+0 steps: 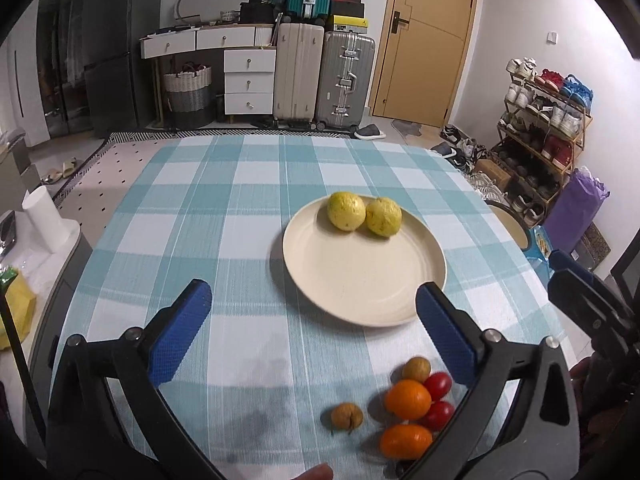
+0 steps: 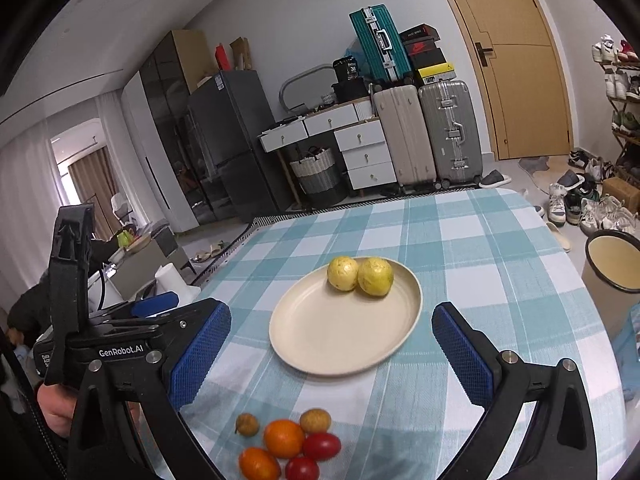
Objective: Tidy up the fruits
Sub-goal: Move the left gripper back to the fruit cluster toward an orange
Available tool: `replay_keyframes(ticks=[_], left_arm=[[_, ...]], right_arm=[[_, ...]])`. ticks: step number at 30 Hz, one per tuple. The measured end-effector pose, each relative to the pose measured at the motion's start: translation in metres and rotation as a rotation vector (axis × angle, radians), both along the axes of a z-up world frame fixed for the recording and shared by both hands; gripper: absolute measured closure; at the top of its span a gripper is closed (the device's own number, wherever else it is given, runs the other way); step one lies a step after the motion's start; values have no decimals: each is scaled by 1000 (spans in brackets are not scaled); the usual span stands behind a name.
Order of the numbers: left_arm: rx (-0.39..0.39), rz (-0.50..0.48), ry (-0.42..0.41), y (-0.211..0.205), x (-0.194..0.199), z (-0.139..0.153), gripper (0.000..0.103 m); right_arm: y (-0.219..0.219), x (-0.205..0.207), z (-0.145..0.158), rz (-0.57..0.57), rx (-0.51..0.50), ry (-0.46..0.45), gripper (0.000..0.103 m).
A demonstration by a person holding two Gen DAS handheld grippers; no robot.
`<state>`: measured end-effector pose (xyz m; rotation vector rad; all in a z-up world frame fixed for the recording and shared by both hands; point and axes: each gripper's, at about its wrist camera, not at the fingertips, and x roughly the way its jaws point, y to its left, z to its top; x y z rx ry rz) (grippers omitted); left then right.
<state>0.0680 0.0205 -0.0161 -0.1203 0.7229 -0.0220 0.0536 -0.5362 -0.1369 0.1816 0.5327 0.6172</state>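
Fingers of both grippers spread wide, nothing between them. Left gripper [image 1: 312,300] hangs over the bench [image 1: 224,200] just short of the plate [image 1: 360,272]; right gripper [image 2: 332,324] likewise, its blue pads flanking the plate's near rim in its own view.

Task things: two yellow fruits [image 1: 363,214] sit touching each other at the far edge of the cream plate. Loose pile remains on the checked cloth near the person's side: two orange fruits [image 1: 408,398], two red tomatoes [image 1: 438,385], one brown longan [image 1: 416,369] touching the cluster, another longan [image 1: 346,416] a bit apart to the left.

Judgement: yellow pair done, next step is picking from the near pile. Doing it well:
- start with the lone longan or an outer piece, so the clump isn't knocked apart
- round fruit rolls, so come down with pads either side at the widest part and close slowly
- tomatoes are soft, so squeeze lightly
- tight cluster leaves little room for a pad, so go for an exposed side rather than the middle
- set pieces on the bare near half of the plate, grouped by kind, without bumping the yellow pair
- the two grippers are close side by side; work one at a time to avoid a clash
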Motion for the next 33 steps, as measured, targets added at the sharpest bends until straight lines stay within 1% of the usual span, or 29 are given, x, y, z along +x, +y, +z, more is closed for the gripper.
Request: replay_keyframes(ticks=[4, 9, 12, 19, 24, 33], left_arm=[[-4, -1, 12, -1, -14, -6, 1], [-25, -12, 28, -3, -32, -17, 1], [-29, -26, 49, -7, -41, -27, 1], [-78, -70, 122, -13, -58, -54, 1], [-109, -88, 168, -17, -60, -69, 1], [-163, -118, 213, -24, -60, -85, 1]], right_arm=[[-2, -15, -1, -10, -39, -25, 0], [-7, -32, -4, -20, -69, -33, 0], [-9, -41, -7, -15, -87, -33, 0], [-8, -62, -19, 3, -133, -27, 0], [-8, -71, -28, 10, -137, -12, 0], [-11, -78, -38, -6, -152, 23, 0]])
